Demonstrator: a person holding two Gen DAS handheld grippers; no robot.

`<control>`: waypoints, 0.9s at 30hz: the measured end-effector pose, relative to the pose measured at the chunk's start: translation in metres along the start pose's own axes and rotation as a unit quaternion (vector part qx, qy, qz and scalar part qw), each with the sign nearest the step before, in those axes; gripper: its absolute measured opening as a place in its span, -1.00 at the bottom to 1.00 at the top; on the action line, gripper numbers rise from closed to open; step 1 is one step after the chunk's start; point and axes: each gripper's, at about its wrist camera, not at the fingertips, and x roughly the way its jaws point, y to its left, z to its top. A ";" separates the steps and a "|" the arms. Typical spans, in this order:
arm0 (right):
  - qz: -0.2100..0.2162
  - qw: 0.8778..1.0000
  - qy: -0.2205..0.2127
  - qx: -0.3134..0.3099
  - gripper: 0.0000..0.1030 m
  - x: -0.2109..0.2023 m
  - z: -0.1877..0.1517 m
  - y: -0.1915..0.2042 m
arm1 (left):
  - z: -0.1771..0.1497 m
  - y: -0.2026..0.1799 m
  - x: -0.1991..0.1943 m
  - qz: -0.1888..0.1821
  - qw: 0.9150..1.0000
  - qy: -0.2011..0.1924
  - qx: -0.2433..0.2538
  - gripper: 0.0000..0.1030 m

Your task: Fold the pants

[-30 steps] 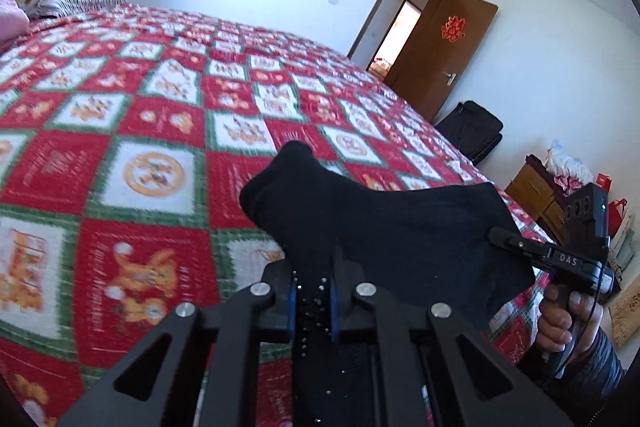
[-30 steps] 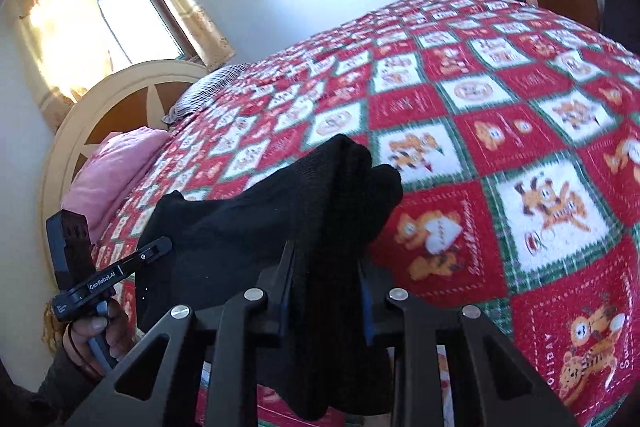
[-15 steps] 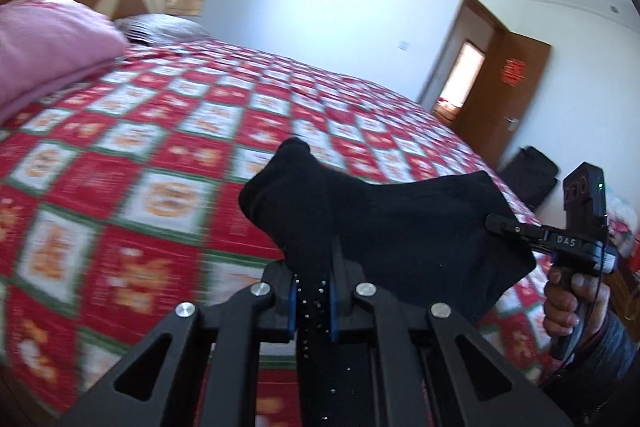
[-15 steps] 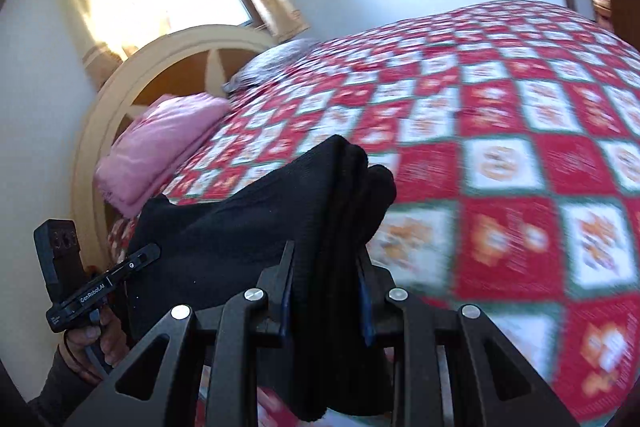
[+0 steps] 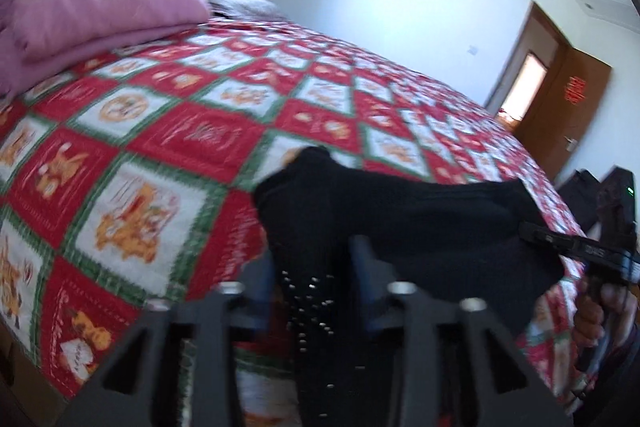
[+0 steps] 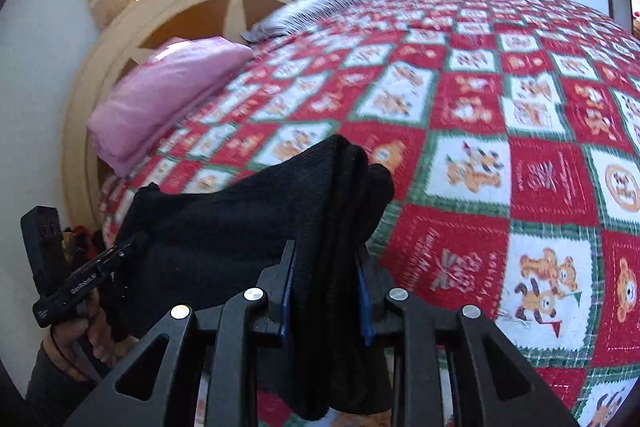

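The black pants (image 5: 420, 223) hang stretched between my two grippers, above the near edge of the bed. My left gripper (image 5: 316, 267) is shut on one bunched end of the pants. My right gripper (image 6: 326, 267) is shut on the other end, where the cloth (image 6: 248, 219) folds in thick layers and droops below the fingers. The right gripper also shows in the left wrist view (image 5: 576, 247) at the far right. The left gripper shows in the right wrist view (image 6: 88, 275) at the lower left.
The bed carries a red, white and green patchwork quilt (image 5: 192, 131) (image 6: 520, 187). A folded pink blanket (image 5: 88, 3) (image 6: 168, 87) lies by the arched headboard (image 6: 192, 11). A brown door (image 5: 568, 107) stands open at the far right, with dark bags (image 5: 580, 187) below it.
Both grippers have swung left toward the headboard with the pants still held between them. The pink blanket and headboard now fill more of both views.
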 end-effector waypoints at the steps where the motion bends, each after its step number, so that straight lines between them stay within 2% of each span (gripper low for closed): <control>1: -0.001 1.000 0.003 0.004 -0.40 0.001 -0.002 -0.004 | -0.001 0.005 0.000 0.003 1.000 -0.004 -0.009 0.20; 2: -0.006 1.000 0.002 0.005 -0.32 0.000 -0.004 -0.008 | -0.001 0.007 0.001 0.006 1.000 -0.004 -0.012 0.29; 4: -0.020 1.000 -0.002 0.007 -0.23 -0.003 -0.006 -0.012 | -0.001 0.011 0.000 0.010 1.000 -0.007 -0.013 0.35; 9: -0.023 1.000 -0.013 0.007 -0.22 -0.016 -0.013 -0.014 | -0.003 0.006 -0.002 0.038 0.999 -0.014 0.009 0.37; 12: -0.010 1.000 -0.021 -0.012 -0.22 -0.027 -0.019 -0.009 | -0.003 0.001 -0.003 0.055 0.998 -0.017 0.027 0.38; 14: -0.013 0.999 -0.015 -0.031 -0.22 -0.028 -0.027 -0.005 | -0.004 0.002 -0.002 0.058 0.998 -0.016 0.028 0.39; 16: -0.037 0.998 -0.007 -0.044 -0.22 -0.025 -0.032 -0.004 | -0.005 0.003 -0.003 0.057 0.998 -0.015 0.024 0.39; 20: -0.037 0.999 -0.010 -0.019 -0.06 -0.024 -0.036 -0.015 | -0.007 0.003 -0.004 0.062 0.998 -0.017 0.028 0.43; 27: -0.044 0.999 -0.009 -0.017 -0.04 -0.021 -0.038 -0.016 | -0.011 0.004 -0.005 0.066 0.997 -0.018 0.023 0.48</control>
